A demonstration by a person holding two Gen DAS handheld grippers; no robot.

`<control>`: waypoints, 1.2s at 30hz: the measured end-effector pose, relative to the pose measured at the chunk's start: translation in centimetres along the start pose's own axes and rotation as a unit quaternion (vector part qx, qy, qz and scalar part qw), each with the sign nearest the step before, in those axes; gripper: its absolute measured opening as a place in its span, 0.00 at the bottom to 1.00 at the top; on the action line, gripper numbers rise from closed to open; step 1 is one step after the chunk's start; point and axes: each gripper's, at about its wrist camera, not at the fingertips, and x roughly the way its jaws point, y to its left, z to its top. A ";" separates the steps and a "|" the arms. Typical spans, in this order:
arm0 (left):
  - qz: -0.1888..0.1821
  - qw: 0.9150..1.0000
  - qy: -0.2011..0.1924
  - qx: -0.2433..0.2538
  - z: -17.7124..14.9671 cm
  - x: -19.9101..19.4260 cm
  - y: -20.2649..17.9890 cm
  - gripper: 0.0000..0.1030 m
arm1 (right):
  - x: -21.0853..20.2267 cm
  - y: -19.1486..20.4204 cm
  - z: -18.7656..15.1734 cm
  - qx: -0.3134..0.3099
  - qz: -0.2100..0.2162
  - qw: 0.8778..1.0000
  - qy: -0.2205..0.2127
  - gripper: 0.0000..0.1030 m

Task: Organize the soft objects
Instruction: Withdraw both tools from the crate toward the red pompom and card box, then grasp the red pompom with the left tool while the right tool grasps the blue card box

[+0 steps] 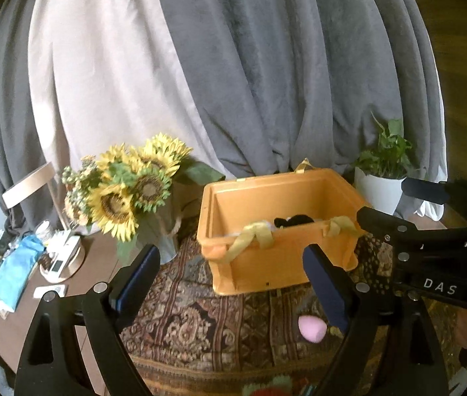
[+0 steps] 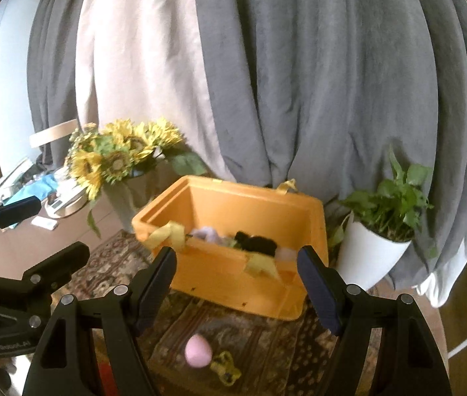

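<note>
Inside orange bin (image 2: pixel 233 283): black (image 2: pixel 256 242) and lilac soft items (image 2: pixel 207 232); both grippers (image 1: pixel 230 283) (image 2: pixel 236 287) wide, empty.

left gripper (image 1: pixel 232 283) and right gripper (image 2: pixel 236 285): black frames, silver screws, navy pads; white "DAS" lettering at right of left view

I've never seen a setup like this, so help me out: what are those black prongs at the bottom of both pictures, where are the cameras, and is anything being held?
There is no robot here. A person holds a two-finger gripper in each hand, with a wide-angle camera on each looking along its fingers. One picture comes from the left gripper, the other from the right gripper; each also glimpses the other at its edge. Both stand open and hold nothing. Ahead, on a patterned rug, sits an orange bin with soft things inside. A pink ball and a small yellow-green toy lie on the rug. Sunflowers and a potted plant stand behind.
</note>
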 end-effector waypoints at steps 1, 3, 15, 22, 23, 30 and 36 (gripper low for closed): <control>0.002 1.000 0.002 -0.002 -0.4 -0.5 0.1 0.87 | -0.3 0.2 -0.2 0.001 0.002 1.000 0.003 0.74; 0.001 1.000 0.003 -0.004 -0.9 -1.1 0.2 0.88 | -0.9 0.7 -0.7 0.002 0.003 1.000 0.005 0.74; -0.024 0.999 0.029 -0.003 -4.5 -4.0 2.2 0.88 | -3.7 4.1 -3.2 0.020 -0.016 0.999 0.044 0.74; -0.053 0.997 0.052 0.025 -6.9 -4.6 2.7 0.88 | -4.3 5.7 -5.7 0.035 -0.031 0.995 0.093 0.74; -0.056 0.997 0.053 0.029 -7.2 -4.7 2.7 0.88 | -4.3 5.9 -6.1 0.037 -0.030 0.994 0.102 0.74; -0.085 0.992 0.072 0.066 -9.6 -5.1 2.2 0.88 | -4.3 7.1 -9.2 0.033 -0.035 0.986 0.160 0.74; -0.105 0.986 0.094 0.086 -11.4 -4.7 1.9 0.88 | -3.7 7.9 -11.2 0.019 -0.030 0.979 0.202 0.74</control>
